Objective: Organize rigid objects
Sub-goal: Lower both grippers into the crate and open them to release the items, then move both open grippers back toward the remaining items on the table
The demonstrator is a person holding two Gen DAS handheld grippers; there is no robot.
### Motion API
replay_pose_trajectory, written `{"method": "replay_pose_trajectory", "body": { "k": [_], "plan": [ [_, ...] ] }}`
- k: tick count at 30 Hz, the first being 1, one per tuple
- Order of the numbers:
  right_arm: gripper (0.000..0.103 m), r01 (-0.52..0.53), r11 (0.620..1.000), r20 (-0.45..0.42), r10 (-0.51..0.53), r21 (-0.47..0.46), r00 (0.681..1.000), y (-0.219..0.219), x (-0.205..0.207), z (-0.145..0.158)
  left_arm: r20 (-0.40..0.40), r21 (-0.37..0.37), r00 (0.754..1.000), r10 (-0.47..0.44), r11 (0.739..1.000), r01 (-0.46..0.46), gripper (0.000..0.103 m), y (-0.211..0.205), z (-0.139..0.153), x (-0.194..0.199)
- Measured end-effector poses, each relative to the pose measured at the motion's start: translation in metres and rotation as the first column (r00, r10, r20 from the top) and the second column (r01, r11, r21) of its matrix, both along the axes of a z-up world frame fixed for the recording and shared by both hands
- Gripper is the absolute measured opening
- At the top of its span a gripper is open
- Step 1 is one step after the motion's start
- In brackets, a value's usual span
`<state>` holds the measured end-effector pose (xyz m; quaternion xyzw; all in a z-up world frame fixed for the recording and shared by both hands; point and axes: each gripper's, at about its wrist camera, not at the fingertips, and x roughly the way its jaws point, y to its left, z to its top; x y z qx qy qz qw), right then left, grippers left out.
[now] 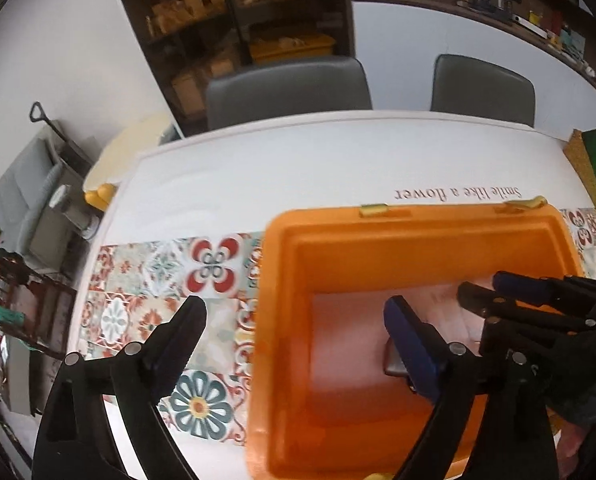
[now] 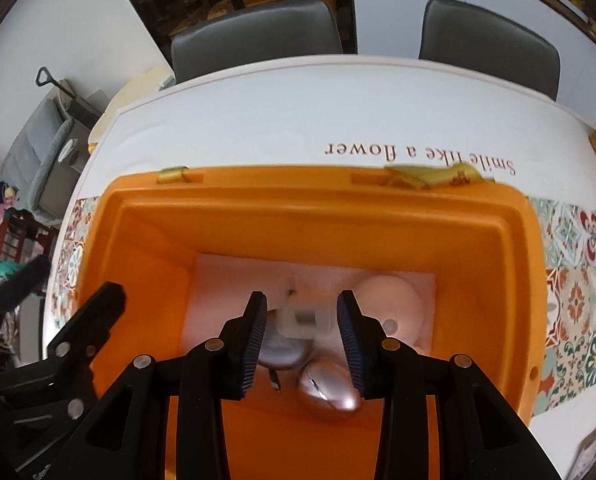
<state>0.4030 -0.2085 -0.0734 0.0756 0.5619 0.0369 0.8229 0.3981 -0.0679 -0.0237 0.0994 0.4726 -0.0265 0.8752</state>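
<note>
Bin [image 2: 509, 248]: orange, open, mid-table, already holding rigid items.
Left gripper [image 1: 298, 320]: released, jaws spread wide, empty, straddling the bin's left wall.
Right gripper [image 2: 301, 316]: clenched on a small translucent piece [image 2: 307, 316]; lower it clear of the silver mouse [image 2: 329, 394] before letting go.

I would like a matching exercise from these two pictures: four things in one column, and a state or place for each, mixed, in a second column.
Things:
1. left gripper
2. right gripper
3. silver mouse
4. orange box

States or places:
A. lies on the floor of the box, near its front
B. jaws closed on a small whitish translucent object
C. stands open on the patterned tablecloth
D. jaws wide apart, nothing between them

Pairs: 1-D, 2-B, 3-A, 4-C
</note>
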Motion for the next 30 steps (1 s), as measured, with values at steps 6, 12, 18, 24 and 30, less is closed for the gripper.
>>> {"method": "replay_pose_trajectory", "body": {
  "k": [6, 12, 18, 24, 30],
  "plan": [
    [0.050, 0.006, 1.000, 0.028, -0.006, -0.024, 1.000, 0.005, -0.001, 0.011, -0.011, -0.042, 0.999, 0.040, 0.998, -0.041, 0.092, 0.017, 0.002, -0.001],
    [0.060, 0.034, 0.997, 0.054, -0.031, -0.071, 0.998, 0.004, -0.017, 0.025, -0.003, -0.064, 0.999, 0.043, 0.997, -0.043, 0.092, 0.022, 0.006, -0.015],
    [0.065, 0.066, 0.993, 0.093, -0.057, -0.094, 0.994, 0.001, -0.038, 0.042, 0.015, -0.079, 0.999, 0.042, 0.996, -0.040, 0.092, 0.023, 0.012, -0.035],
    [0.071, 0.105, 0.991, 0.150, -0.092, -0.082, 0.984, -0.006, -0.070, 0.062, 0.045, -0.112, 0.998, 0.040, 0.993, -0.035, 0.094, 0.028, 0.024, -0.057],
    [0.071, 0.130, 0.989, 0.186, -0.114, -0.075, 0.976, -0.009, -0.099, 0.077, 0.061, -0.134, 0.998, 0.030, 0.991, -0.021, 0.096, 0.027, 0.034, -0.078]
  ]
}}
